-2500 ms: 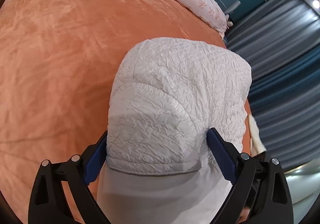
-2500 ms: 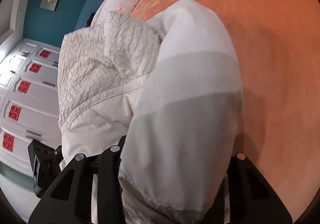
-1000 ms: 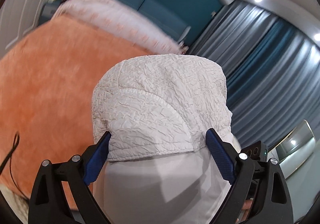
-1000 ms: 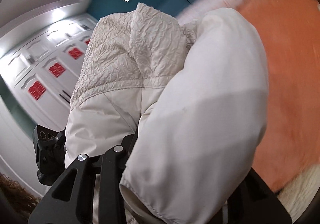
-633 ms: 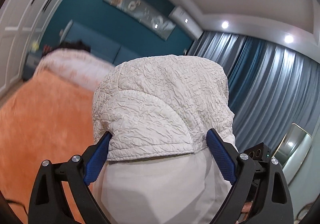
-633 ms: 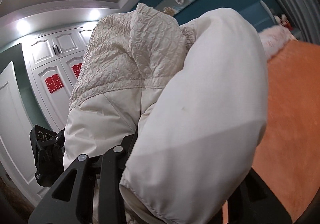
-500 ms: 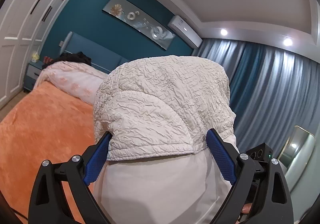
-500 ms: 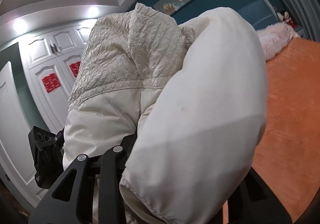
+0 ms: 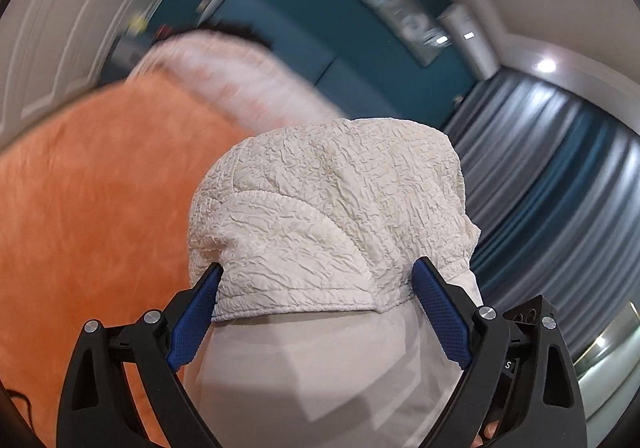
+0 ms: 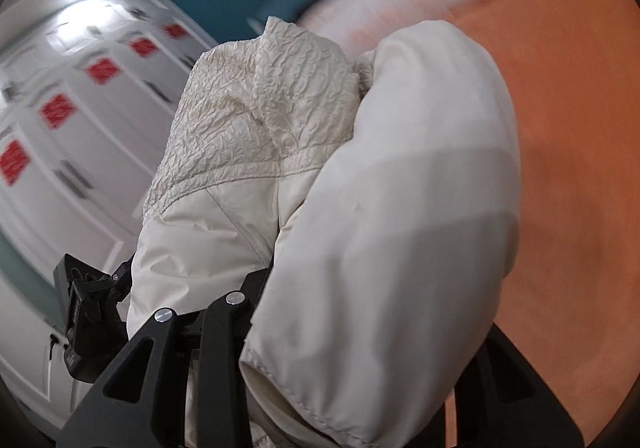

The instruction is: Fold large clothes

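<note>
A folded white jacket [image 9: 328, 215] with a crinkled top part fills the left wrist view. My left gripper [image 9: 316, 284] holds it between its blue pads [image 9: 440, 312], shut on the bundle, lifted above the orange bed [image 9: 92, 199]. In the right wrist view the same jacket [image 10: 380, 207] bulges over my right gripper [image 10: 344, 328], whose fingertips are hidden under the smooth sleeve fabric. The other gripper's body [image 10: 88, 312] shows at the lower left of that view.
A pink patterned quilt [image 9: 240, 79] lies at the head of the bed. White wardrobe doors with red decals [image 10: 80, 95] stand at the left. Grey-blue curtains [image 9: 560, 183] hang at the right. The background is motion-blurred.
Both cameras have tilted back down from the wall and ceiling towards the orange bed. The jacket stays gripped in the same way.
</note>
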A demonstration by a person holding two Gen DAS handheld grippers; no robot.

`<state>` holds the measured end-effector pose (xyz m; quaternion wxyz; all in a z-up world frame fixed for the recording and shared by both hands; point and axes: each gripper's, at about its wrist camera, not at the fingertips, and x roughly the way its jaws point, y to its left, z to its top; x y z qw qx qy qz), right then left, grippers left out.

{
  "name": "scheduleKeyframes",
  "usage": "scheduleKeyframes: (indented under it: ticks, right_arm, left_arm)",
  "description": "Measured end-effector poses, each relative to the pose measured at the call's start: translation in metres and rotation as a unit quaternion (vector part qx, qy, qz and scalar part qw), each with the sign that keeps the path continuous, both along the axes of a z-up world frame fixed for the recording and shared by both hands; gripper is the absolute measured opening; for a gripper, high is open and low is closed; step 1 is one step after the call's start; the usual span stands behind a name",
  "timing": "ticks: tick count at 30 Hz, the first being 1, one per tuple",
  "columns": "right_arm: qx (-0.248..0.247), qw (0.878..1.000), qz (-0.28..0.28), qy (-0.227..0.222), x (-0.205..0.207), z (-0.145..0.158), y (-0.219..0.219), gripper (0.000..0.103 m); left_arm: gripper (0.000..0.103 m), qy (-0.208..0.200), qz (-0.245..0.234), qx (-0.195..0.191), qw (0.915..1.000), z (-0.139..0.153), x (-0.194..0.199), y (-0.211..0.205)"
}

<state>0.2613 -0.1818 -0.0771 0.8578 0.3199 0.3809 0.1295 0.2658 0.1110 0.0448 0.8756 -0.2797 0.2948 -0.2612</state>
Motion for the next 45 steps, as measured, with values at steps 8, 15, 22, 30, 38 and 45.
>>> scheduleKeyframes:
  ticks: [8, 15, 22, 30, 38, 45]
  right_arm:
    - [0.051, 0.997, -0.053, 0.024, -0.029, -0.048, -0.027, 0.058]
    - [-0.154, 0.984, -0.092, -0.003, -0.077, 0.031, -0.033, 0.060]
    - [-0.213, 0.972, -0.041, -0.085, -0.058, 0.109, 0.008, 0.020]
    - [-0.281, 0.958, -0.014, -0.055, 0.029, 0.096, 0.071, 0.020]
    - [-0.303, 0.953, -0.002, 0.011, 0.091, 0.017, 0.085, 0.020]
    - [-0.273, 0.962, -0.004, 0.013, 0.101, -0.009, 0.080, 0.019]
  left_arm:
    - [0.097, 0.038, 0.021, 0.092, 0.9948, -0.115, 0.026, -0.015]
    - [0.098, 0.067, 0.050, 0.119, 0.9893, -0.100, 0.013, -0.011]
    - [0.098, 0.048, 0.098, 0.162, 0.9808, -0.034, -0.023, -0.005]
    - [0.098, 0.050, 0.164, 0.260, 0.9503, -0.006, 0.030, -0.058]
    - [0.098, 0.119, 0.150, 0.286, 0.9387, -0.080, 0.087, -0.073]
    - [0.098, 0.113, 0.162, 0.294, 0.9349, -0.109, 0.101, -0.077]
